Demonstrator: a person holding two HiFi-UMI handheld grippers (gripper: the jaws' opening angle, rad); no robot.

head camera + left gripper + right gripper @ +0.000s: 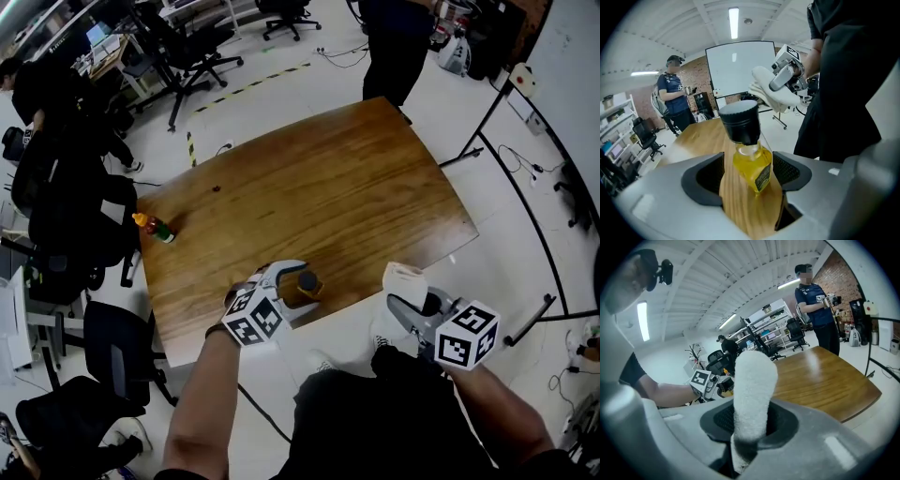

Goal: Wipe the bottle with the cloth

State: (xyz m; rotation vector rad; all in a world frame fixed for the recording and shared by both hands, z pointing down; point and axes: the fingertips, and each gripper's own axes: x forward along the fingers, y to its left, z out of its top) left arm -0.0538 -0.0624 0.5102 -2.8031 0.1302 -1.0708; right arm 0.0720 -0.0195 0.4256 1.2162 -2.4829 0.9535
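Two hand-held grippers, one gap to close. Left hand-held gripper [294, 287] at the near edge of the wooden surface [328, 178], jaws spread wide to either side of the bottle [751, 169], pads not pressing on it, bare wood showing between one pad and the bottle's side. Bottle upright on the surface close to that near edge, long axis vertical, dark cap [739, 123] on top, clear above the jaws. Right hand-held gripper [411, 311] clamped on the white cloth [752, 390], a thick folded wad standing out beyond the jaw tips. In the head view, held off the surface, past the near edge and to the bottle's right, near but not touching. In the left gripper view, cloth beyond the cap and a little to the right, open air between. Left side therefore much the nearer, straddling the bottle; right side the one with ground to cover. Probably a sideways approach of the cloth leftward across the edge to meet the bottle's upright side, strokes best run up and down along that vertical axis. Likely need first for a steadying grip from the left, nothing visibly pinning the bottle; otherwise some risk of tipping it under the cloth's push.
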